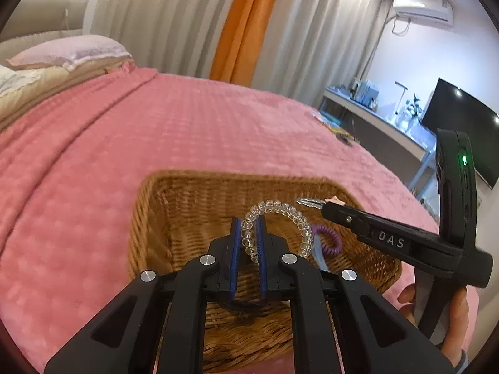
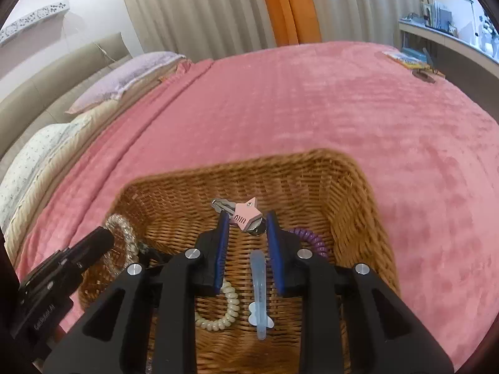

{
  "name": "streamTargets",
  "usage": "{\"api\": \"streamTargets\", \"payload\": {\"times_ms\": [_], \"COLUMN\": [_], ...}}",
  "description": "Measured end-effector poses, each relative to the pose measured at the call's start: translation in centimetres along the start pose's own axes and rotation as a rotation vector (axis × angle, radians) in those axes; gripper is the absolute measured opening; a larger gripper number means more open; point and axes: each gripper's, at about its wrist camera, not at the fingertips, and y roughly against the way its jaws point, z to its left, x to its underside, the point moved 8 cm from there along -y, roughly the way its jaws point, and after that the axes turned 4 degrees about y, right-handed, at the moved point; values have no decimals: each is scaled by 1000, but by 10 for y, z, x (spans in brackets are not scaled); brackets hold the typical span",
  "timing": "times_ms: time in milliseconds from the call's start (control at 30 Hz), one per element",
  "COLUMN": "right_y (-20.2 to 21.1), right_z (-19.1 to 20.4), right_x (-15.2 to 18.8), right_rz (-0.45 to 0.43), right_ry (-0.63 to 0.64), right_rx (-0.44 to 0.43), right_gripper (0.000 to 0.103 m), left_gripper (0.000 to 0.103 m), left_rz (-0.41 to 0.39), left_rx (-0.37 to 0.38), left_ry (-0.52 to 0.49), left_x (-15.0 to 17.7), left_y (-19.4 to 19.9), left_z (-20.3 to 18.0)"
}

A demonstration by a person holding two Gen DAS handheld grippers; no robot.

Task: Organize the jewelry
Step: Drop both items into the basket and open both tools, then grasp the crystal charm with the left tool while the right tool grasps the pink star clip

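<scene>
A wicker basket [image 1: 174, 205] [image 2: 312, 168] sits on the pink bedspread. My left gripper [image 1: 248, 224] is shut on a clear beaded bracelet [image 1: 280, 208] and holds it over the basket; the bracelet also shows in the right wrist view [image 2: 123, 233]. My right gripper [image 2: 248, 218] is shut on a pink star hair clip [image 2: 244, 215] with a silver prong, above the basket; in the left wrist view its tip [image 1: 327, 208] shows the clip [image 1: 308, 202]. In the basket lie a purple coil hair tie [image 2: 307, 240] [image 1: 327, 240], a cream coil tie [image 2: 227, 308] and a pale blue clip [image 2: 259, 296].
The pink bedspread [image 1: 156, 131] [image 2: 343, 103] stretches around the basket. Pillows [image 2: 131, 78] lie at the headboard. A book and a small dark item [image 2: 421, 71] lie at the far bed corner. A desk with a monitor [image 1: 458, 124] stands beyond.
</scene>
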Motion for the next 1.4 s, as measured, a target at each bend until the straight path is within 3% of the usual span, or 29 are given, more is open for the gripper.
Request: {"api": "streamTargets", "payload": {"times_ms": [200, 267, 333, 400, 467, 533, 767, 933, 1167, 1400], "right_y": [-17, -17, -13, -2, 15, 33, 102, 142, 160, 119], "right_z": [-3, -2, -3, -5, -4, -2, 3, 4, -2, -26], "right_x": [12, 16, 17, 16, 14, 14, 31, 55, 95, 135], "right_rz": [67, 85, 88, 66, 35, 14, -55, -94, -99, 28], "right_ry": [-4, -17, -34, -40, -42, -48, -40, -14, 32, -23], "right_rx": [7, -6, -22, -20, -26, -45, -81, -76, 2, 30], "right_gripper": [22, 24, 35, 44, 44, 44, 44, 44, 44, 44], "left_gripper": [9, 14, 24, 26, 30, 41, 41, 41, 41, 41], "left_rz": [44, 44, 36, 23, 9, -13, -91, -102, -50, 95], "left_rx": [-11, -6, 1, 10, 27, 42, 92, 108, 114, 82], "left_ry": [-22, -20, -17, -19, -11, -10, -31, -43, -50, 9], "left_x": [10, 10, 10, 8, 7, 5, 14, 36, 72, 109], "left_y": [-10, -8, -2, 8, 23, 41, 112, 145, 145, 111], "left_z": [0, 0, -1, -4, -7, -10, -23, -29, -27, 3]}}
